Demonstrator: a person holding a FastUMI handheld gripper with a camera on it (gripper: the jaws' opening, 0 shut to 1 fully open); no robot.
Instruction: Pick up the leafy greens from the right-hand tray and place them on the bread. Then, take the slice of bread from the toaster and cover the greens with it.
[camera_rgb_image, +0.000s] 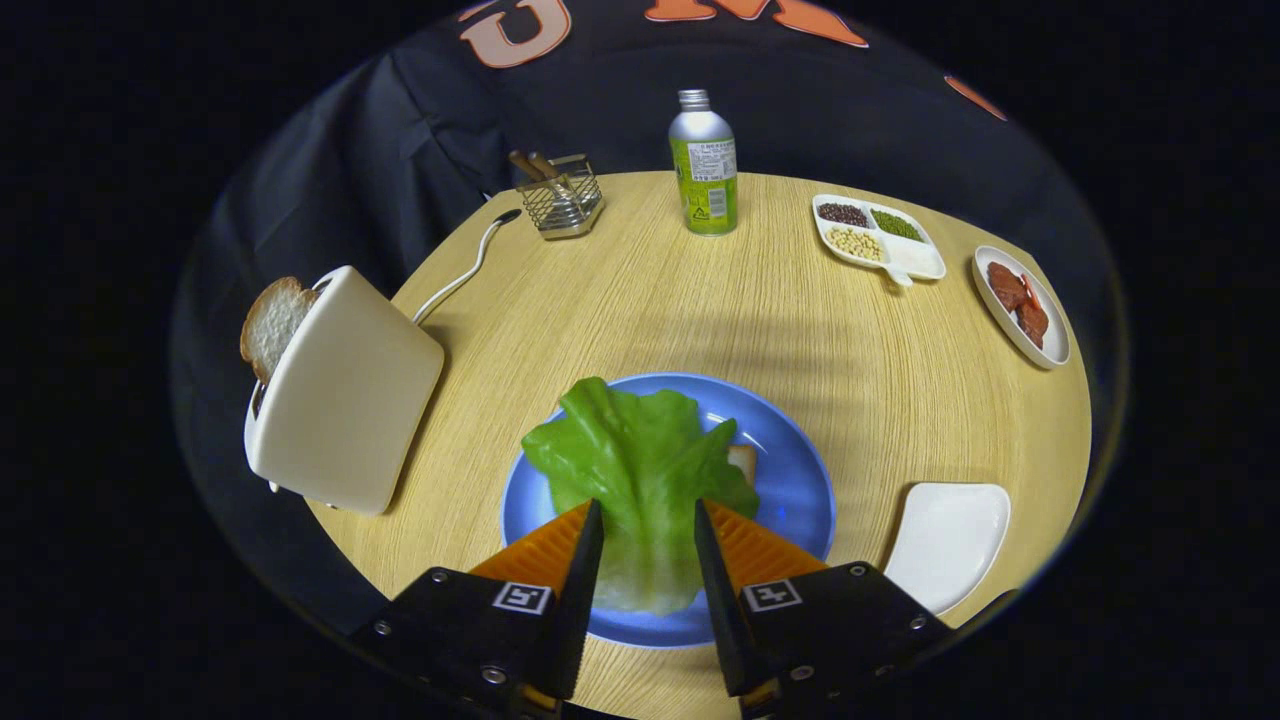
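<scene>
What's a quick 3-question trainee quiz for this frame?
1. True or false: the leafy greens lie on the blue plate.
2. The bread slice sticks out of: A) wire basket B) toaster C) white tray
3. Fill in: the claw fingers stand ____, either side of the greens' stem end.

Key: 1 true; 2 B; 3 open

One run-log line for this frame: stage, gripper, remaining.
stage: lettuce leaf lies over bread on blue plate | gripper: open, fingers straddling leaf | remaining: bread slice in toaster
</scene>
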